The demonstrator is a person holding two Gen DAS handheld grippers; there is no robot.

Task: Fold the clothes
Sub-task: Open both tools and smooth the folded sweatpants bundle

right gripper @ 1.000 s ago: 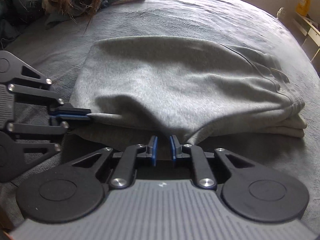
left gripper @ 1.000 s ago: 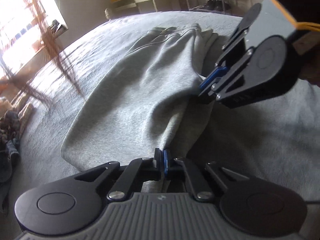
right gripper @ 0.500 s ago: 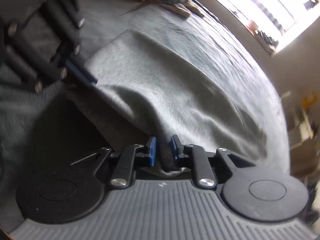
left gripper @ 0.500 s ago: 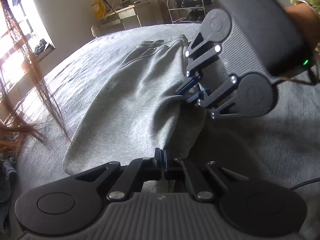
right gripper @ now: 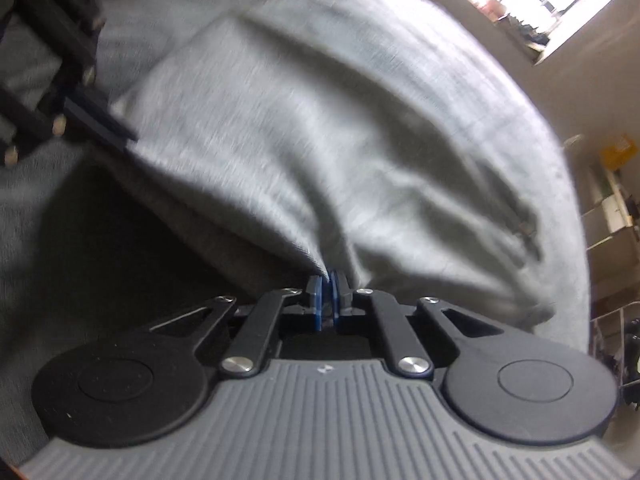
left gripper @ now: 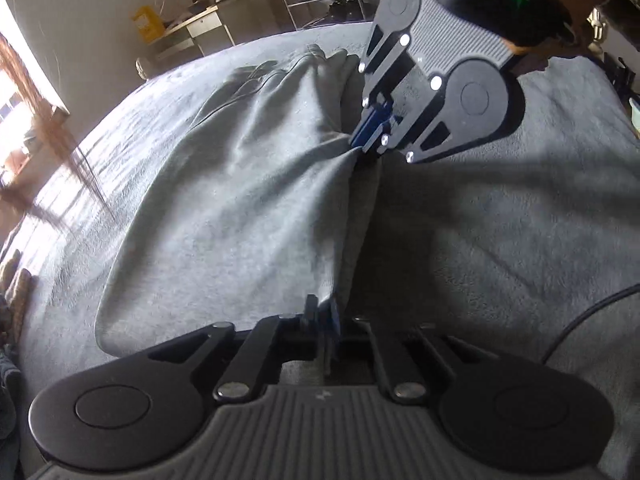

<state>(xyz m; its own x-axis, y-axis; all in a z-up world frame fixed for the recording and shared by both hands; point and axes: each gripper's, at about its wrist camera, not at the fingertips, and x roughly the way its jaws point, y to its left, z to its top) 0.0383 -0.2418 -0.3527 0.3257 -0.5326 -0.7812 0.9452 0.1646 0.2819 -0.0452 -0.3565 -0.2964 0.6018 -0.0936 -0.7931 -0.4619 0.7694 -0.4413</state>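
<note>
Folded grey sweatpants (left gripper: 240,200) lie on the bed, and their near edge is pulled up into a taut ridge between both grippers. At the bottom of the left wrist view, my left gripper (left gripper: 322,312) still pinches that edge while its jaws are opening slightly. Farther along the same edge, my right gripper (left gripper: 366,136) bites the fabric from above. In the blurred right wrist view, the right gripper (right gripper: 327,284) is shut on a fold of the sweatpants (right gripper: 320,120). The left gripper (right gripper: 120,134) shows at the upper left on the cloth's corner.
The bed has a grey cover (left gripper: 500,220) all around the garment. A black cable (left gripper: 592,320) lies on it at the right. A person's hand (left gripper: 560,4) holds the right gripper. A desk with a yellow box (left gripper: 148,26) and a shoe rack (left gripper: 328,0) stand beyond the bed.
The right gripper's jaws stood apart at the garment's edge and have now closed on a fold while the gripper rolled. The left gripper kept its place, with its pads slightly farther apart.
</note>
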